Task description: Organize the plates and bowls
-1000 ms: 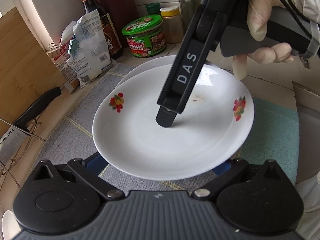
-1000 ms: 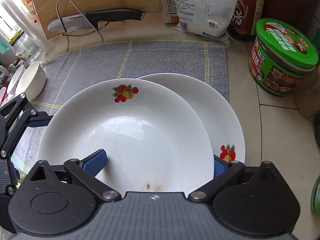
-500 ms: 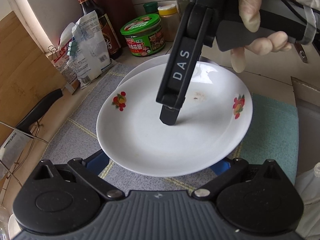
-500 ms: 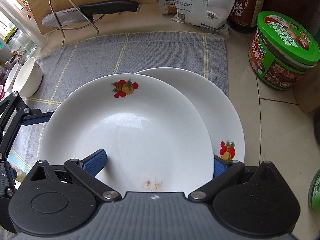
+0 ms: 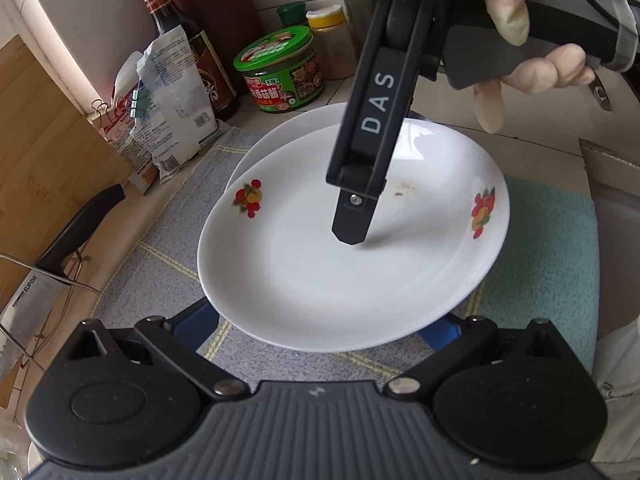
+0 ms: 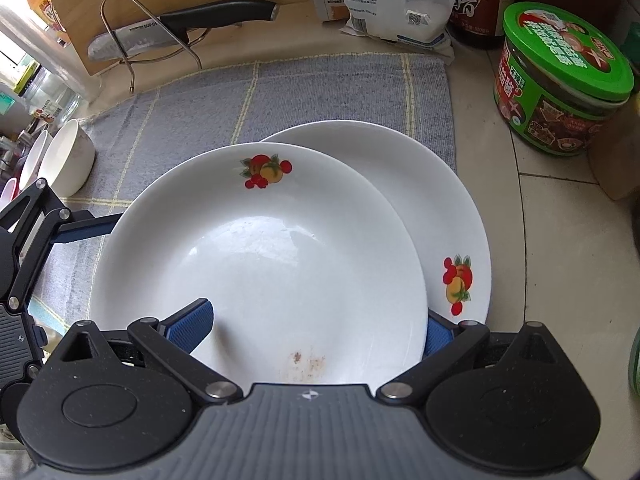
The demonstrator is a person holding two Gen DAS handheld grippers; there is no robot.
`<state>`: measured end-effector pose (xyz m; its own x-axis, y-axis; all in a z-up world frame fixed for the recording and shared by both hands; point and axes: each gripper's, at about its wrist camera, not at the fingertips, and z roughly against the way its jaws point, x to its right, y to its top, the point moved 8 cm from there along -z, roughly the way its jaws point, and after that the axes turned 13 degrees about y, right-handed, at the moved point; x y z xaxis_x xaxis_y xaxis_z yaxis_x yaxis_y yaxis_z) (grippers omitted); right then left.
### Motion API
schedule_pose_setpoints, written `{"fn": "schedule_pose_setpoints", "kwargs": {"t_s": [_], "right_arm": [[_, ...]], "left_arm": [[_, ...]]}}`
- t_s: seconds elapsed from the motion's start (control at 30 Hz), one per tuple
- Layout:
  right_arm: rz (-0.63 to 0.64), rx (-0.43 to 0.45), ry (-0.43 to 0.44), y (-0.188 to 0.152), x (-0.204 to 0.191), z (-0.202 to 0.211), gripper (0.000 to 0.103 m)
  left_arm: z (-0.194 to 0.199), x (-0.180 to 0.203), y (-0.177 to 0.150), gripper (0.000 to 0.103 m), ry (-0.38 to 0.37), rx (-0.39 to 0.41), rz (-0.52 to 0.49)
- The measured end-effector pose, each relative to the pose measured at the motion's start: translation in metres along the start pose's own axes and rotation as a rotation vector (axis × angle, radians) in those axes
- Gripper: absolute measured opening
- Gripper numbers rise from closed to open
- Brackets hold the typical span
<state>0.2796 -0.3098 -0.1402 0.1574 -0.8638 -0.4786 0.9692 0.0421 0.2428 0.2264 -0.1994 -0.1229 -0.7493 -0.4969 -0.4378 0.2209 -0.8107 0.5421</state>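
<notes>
- Since a second ago: upper plate [image 6: 260,264] carried slightly toward the lower plate [image 6: 452,216].
- Right gripper [image 6: 316,330]: pinching the upper plate's near rim.
- Left gripper [image 5: 320,326]: spread beneath the opposite rim.
- Advice: centre it over the lower plate on the grey cloth [image 6: 320,88], then lower it level.

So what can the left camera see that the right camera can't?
Only the left wrist view shows the person's gloved hand holding the right gripper, a teal cloth and a yellow-capped jar.

Only the right wrist view shows the white bowls at the left edge and the lower plate's fruit picture.

Both show the top plate, the lower plate, the grey mat, the knife and the green-lidded jar.
</notes>
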Motion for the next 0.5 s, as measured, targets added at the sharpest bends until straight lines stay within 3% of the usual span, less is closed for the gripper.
{"fn": "schedule_pose_setpoints", "kwargs": {"t_s": [0.3,0.5], "right_arm": [[-0.051,0.028,0.051,-0.01,0.001,0.009,0.103],[-0.09,0.041,0.082,-0.011,0.003,0.014,0.103]], "left_arm": [[-0.007,0.003,-0.001,0.102,0.01,-0.013,-0.068],[-0.005,0.002,-0.001,0.102,0.016,-0.005,-0.062]]}}
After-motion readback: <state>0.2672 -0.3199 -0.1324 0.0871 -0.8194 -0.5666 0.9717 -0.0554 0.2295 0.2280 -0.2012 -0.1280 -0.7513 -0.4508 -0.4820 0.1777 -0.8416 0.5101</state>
